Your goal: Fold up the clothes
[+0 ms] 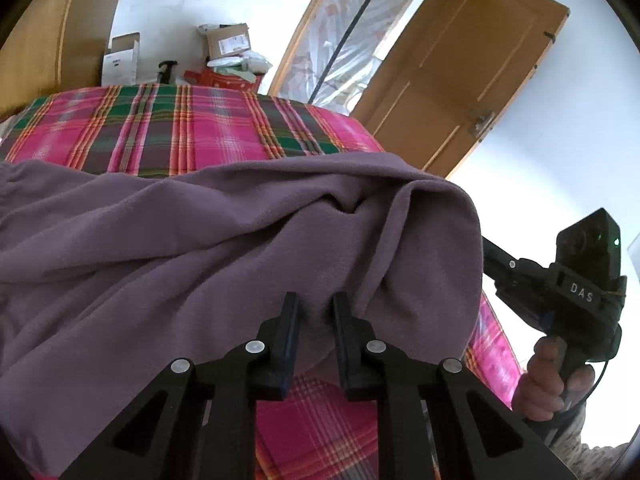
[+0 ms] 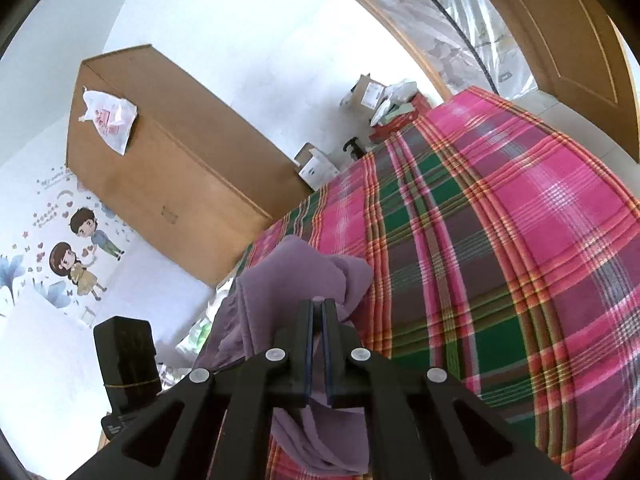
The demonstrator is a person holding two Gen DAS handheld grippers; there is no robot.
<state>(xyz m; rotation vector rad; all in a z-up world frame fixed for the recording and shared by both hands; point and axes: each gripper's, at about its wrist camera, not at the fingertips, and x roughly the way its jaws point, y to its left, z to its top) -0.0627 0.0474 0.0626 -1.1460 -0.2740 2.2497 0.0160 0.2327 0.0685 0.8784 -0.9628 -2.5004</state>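
Left tongs point(image 1: 313, 307): fingers set a narrow gap apart, with a bulge of the purple garment point(image 1: 224, 248) lying in that gap; whether the pads actually pinch the cloth cannot be told from this view. Right tongs point(image 2: 318, 306): fingers drawn nearly together, clamped on a bunched edge of the same purple garment point(image 2: 308, 276), which rises above the tips and hangs below them (folds visible on both sides). Garment location: spread in loose folds over the bed, on the pink, green and orange plaid bedsheet point(image 2: 500, 240). A hand point(image 1: 556, 376) grips the right tongs' handle at the right edge of the left wrist view. Wooden wardrobe point(image 2: 168, 168) stands beyond the bed, against the white wall
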